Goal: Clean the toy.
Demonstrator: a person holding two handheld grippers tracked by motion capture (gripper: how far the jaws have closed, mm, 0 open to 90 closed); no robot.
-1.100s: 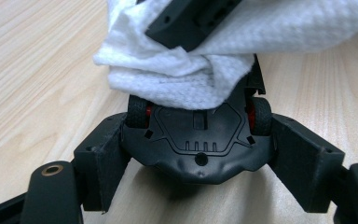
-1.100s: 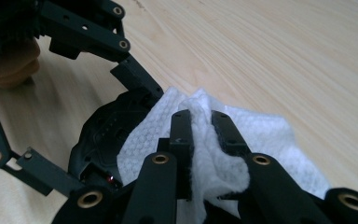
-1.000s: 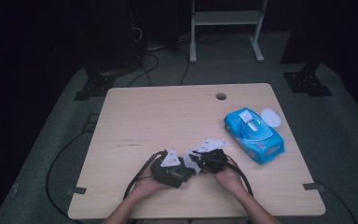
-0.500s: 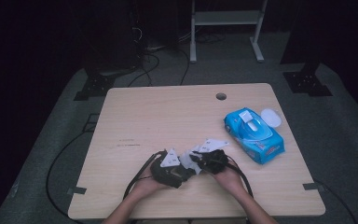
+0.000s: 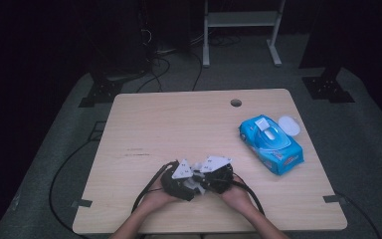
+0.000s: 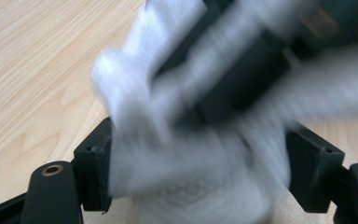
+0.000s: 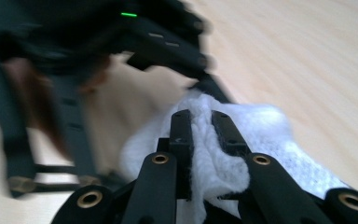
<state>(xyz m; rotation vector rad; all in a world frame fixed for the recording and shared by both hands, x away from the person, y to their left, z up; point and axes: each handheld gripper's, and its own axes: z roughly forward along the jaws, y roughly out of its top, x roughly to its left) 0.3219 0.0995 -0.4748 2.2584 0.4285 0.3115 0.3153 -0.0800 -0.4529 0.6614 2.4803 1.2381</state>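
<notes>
Right gripper view: the right gripper (image 7: pixel 200 126) pinches a soft white wipe (image 7: pixel 265 140) tight between its jaws. The left gripper (image 6: pixel 200 172) has its jaws wide around a bunch of the same wipe (image 6: pixel 186 186), though blur hides whether they press it. Both meet low over the table (image 5: pixel 179 124). The blue wipes pack (image 5: pixel 271 144) lies open, well apart. The wipe is out; folding or wiping looks left to do.

Each hand-held gripper, left (image 5: pixel 191 185) and right (image 5: pixel 205 180), is built of black parts and topped by a grey three-cornered plate. Brass-coloured rivets are seen at the jaw linkages, a green light on one body, and black cables trailing behind. Forearms are bare.
</notes>
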